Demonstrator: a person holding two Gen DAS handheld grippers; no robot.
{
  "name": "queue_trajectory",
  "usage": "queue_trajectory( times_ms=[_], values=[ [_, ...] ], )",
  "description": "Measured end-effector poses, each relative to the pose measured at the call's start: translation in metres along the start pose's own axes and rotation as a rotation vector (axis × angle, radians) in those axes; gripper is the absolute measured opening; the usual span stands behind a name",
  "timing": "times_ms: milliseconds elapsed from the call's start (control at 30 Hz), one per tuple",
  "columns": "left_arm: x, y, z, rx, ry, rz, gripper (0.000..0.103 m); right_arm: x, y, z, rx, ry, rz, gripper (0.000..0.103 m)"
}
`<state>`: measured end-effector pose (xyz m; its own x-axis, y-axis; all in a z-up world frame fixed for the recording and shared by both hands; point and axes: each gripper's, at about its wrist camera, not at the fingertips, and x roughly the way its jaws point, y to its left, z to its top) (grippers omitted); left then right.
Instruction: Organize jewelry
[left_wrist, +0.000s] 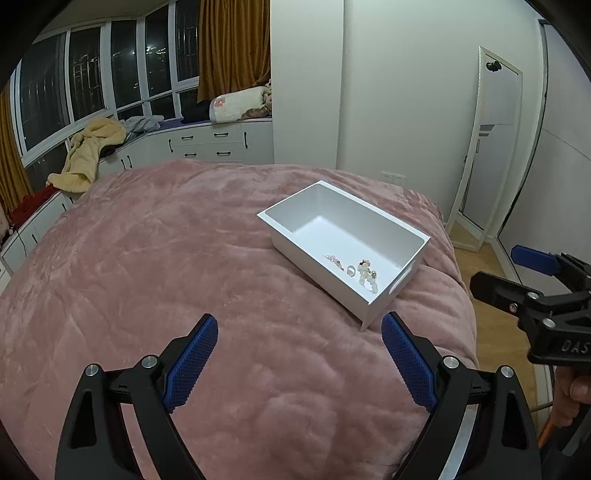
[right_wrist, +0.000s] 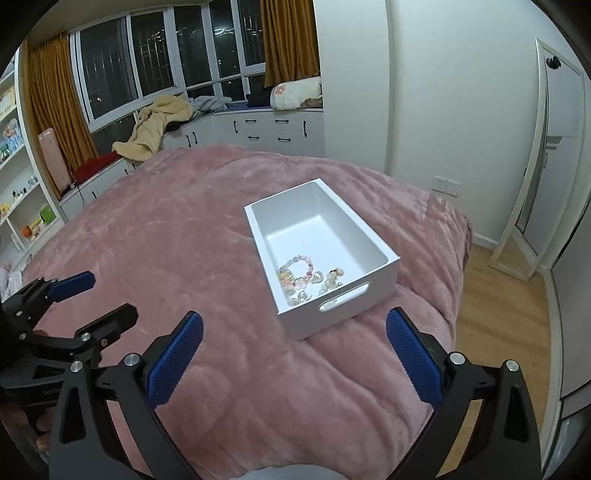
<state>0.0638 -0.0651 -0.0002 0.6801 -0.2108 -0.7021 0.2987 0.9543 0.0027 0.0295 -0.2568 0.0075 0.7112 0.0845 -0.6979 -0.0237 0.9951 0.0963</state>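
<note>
A white rectangular box (left_wrist: 413, 240) stands on the pink bed cover; it also shows in the right wrist view (right_wrist: 384, 254). Beaded bracelets and small jewelry pieces (left_wrist: 364, 273) lie at its near end, seen in the right wrist view as a pastel bead bracelet (right_wrist: 295, 271) beside pearl pieces (right_wrist: 330, 280). My left gripper (left_wrist: 299, 339) is open and empty above the cover, in front of the box. My right gripper (right_wrist: 293, 336) is open and empty, just short of the box's handle cutout (right_wrist: 343, 297). Each gripper shows at the other view's edge.
The pink plush cover (left_wrist: 166, 258) spreads over the whole bed. White drawer cabinets (left_wrist: 210, 142) with clothes and a yellow robe (left_wrist: 88, 155) run under the windows. A leaning mirror (left_wrist: 491, 147) and wood floor (right_wrist: 506, 295) are at the right. Shelves (right_wrist: 18, 192) stand at the left.
</note>
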Motion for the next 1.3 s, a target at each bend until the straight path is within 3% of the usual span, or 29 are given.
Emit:
queue_trajectory(
  times_ms=[733,1300],
  values=[
    [0.0025,-0.0011,0.0014,-0.012,0.01,-0.061,0.092,-0.0003,0.0028,0.0004,-0.007,0.005,0.004,0.098],
    [0.0043,-0.0031,0.0034,0.001,0.009,-0.063,0.092,0.0046,0.0042,-0.0002,-0.012,0.009,0.009,0.098]
  ],
)
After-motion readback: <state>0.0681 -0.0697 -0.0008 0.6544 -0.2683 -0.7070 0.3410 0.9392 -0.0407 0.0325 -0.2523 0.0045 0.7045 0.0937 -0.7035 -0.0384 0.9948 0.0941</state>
